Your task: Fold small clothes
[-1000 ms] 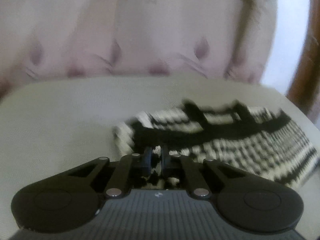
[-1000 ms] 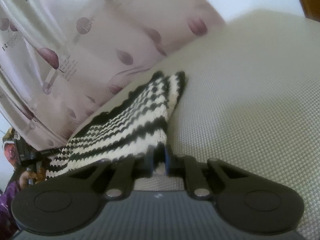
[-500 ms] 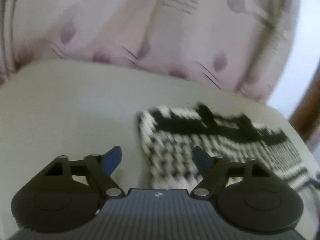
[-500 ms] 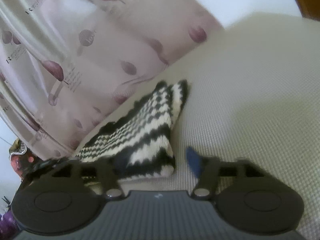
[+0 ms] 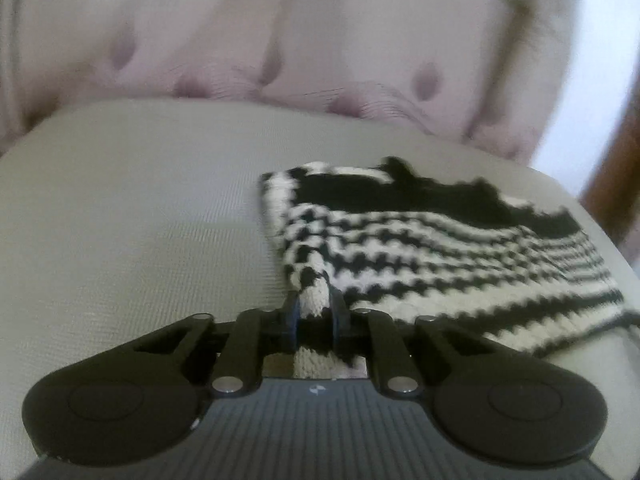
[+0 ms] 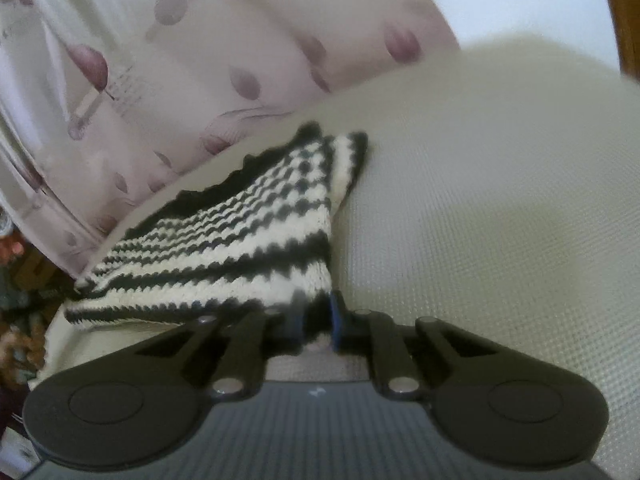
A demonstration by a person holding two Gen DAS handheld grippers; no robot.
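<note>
Knitted garment [image 5: 432, 248], black-and-cream striped, lay on a pale woven cushion [image 5: 132, 216], pinched at both near corners.

The left gripper [image 5: 314, 314] had just closed on one near corner, knit bunched between its pads; the right gripper [image 6: 316, 320], newly closed, clamped the other. A neat fold likely called for lifting both corners together, level, and carrying them to the far edge before a patterned pink curtain [image 6: 192, 64].
</note>
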